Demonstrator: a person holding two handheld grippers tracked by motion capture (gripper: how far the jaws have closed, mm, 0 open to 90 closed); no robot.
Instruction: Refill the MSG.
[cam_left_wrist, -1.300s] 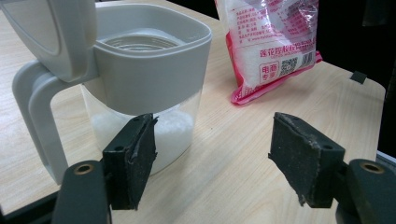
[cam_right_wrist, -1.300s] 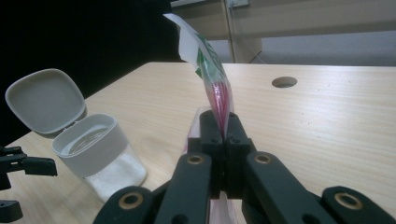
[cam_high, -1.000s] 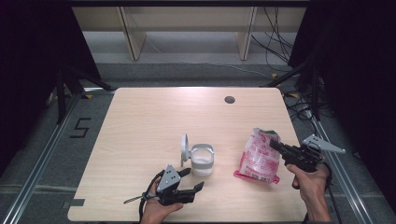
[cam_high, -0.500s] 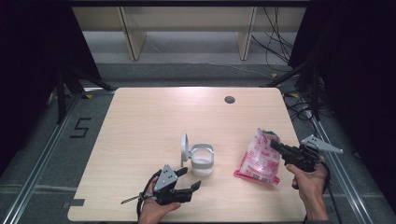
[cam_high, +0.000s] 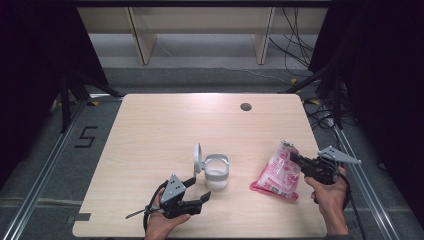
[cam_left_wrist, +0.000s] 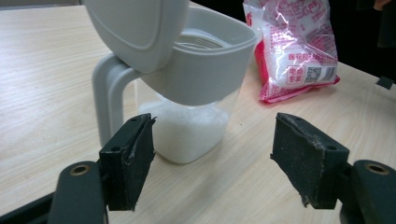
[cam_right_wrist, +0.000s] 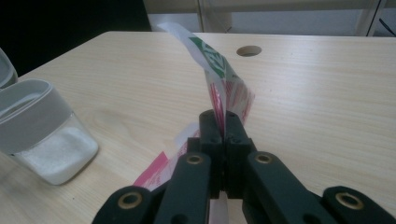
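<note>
Little has shifted on the table (cam_high: 150, 125) — the pink bag (cam_high: 277, 172) lies right of the lidded container (cam_high: 216, 171), its top edge pinched in the closed right gripper (cam_high: 295, 159), its print unreadable — while the left gripper (cam_high: 200, 192) gapes empty.
</note>
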